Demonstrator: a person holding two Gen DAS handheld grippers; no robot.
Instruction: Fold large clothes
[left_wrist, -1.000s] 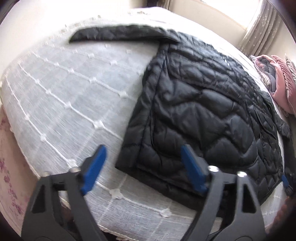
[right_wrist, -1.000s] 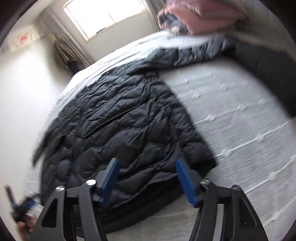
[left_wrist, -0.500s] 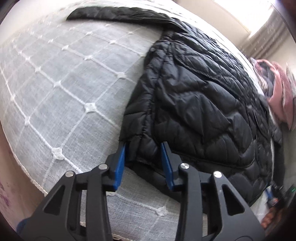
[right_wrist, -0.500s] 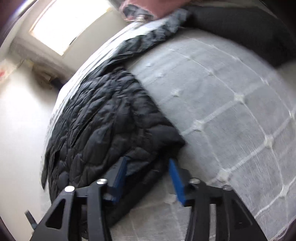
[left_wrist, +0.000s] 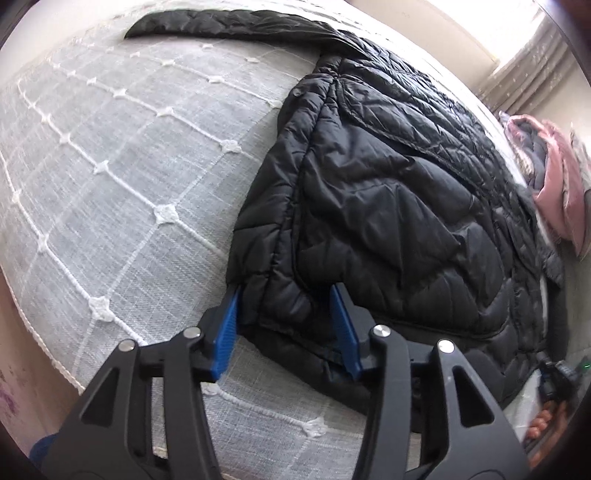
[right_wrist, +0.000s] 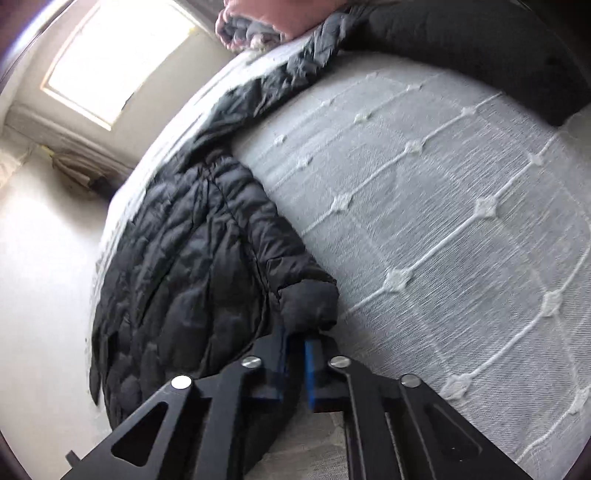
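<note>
A black quilted puffer jacket (left_wrist: 388, 192) lies spread on a bed with a grey-white tufted bedspread (left_wrist: 122, 173). One sleeve (left_wrist: 229, 27) stretches away across the far side. My left gripper (left_wrist: 284, 299) stands at the jacket's near hem corner, its blue-padded jaws partly closed around the thick hem with the fabric between them. In the right wrist view the same jacket (right_wrist: 192, 258) lies to the left. My right gripper (right_wrist: 295, 339) is shut on the jacket's other hem corner (right_wrist: 310, 299), its pads pinching the fabric.
A pile of pink and grey clothes (left_wrist: 554, 184) lies at the bed's far right; it also shows in the right wrist view (right_wrist: 258, 26). A dark cushion (right_wrist: 480, 48) lies at the head. A bright window (right_wrist: 122, 55) and curtains stand beyond the bed.
Both grippers came down from above the jacket to its near hem corners and narrowed their jaws. The right gripper closed fully on its corner; the left narrowed around the other corner.
</note>
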